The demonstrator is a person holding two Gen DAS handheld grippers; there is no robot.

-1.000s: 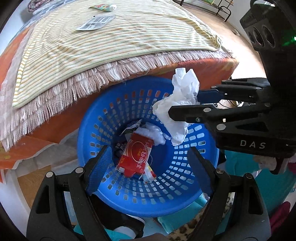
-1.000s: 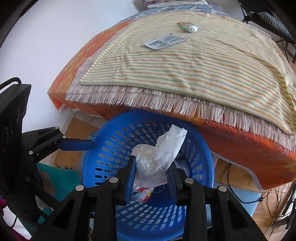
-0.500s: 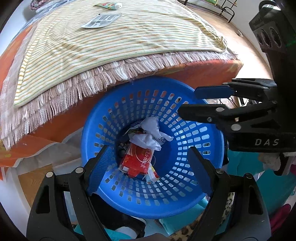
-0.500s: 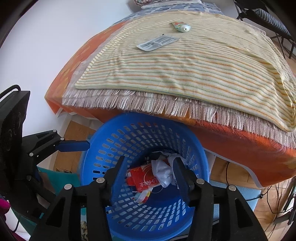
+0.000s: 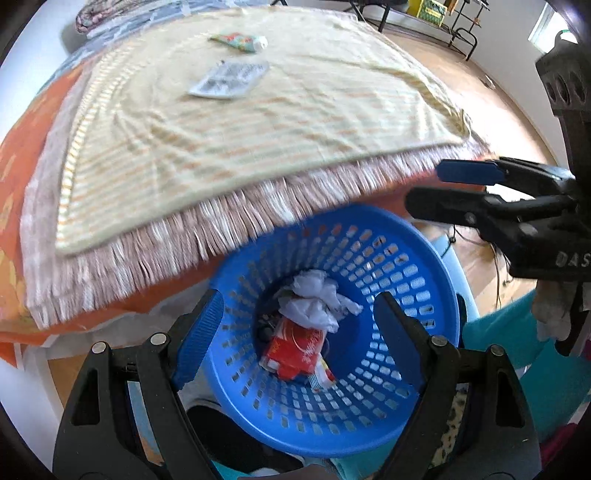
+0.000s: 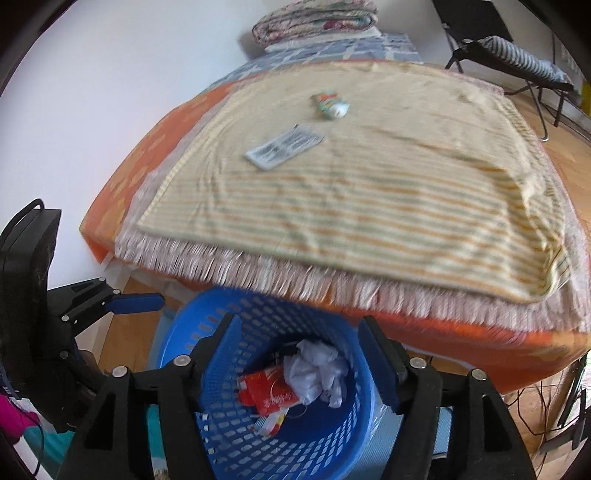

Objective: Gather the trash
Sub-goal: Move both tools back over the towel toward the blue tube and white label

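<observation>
A blue perforated basket (image 5: 406, 266) (image 6: 221, 424) stands on the floor against the bed's edge. Inside it lie a crumpled white tissue (image 5: 314, 301) (image 6: 317, 369) and a red packet (image 5: 295, 349) (image 6: 269, 395). My right gripper (image 6: 299, 323) (image 5: 424, 186) hangs over the basket's rim; its jaws are opening and nothing is between them. My left gripper (image 5: 299, 299) (image 6: 140, 295) stands open and empty above the basket. On the bed lie a flat grey-white wrapper (image 5: 229, 77) (image 6: 284, 146) and a small tube (image 5: 240, 40) (image 6: 330, 103).
A striped, fringed cloth (image 6: 351, 192) covers the orange bed (image 6: 443, 339). A folded quilt (image 6: 314, 18) lies at the far end. A folding chair (image 6: 509, 55) stands on the wooden floor at the right. Cables (image 6: 554, 406) trail beside the bed, and teal fabric (image 5: 509, 332) lies around the basket.
My right gripper let go of the white tissue, which fell into the basket onto the red packet, and its jaws spread wide. Both grippers lifted and now look more toward the bed.
</observation>
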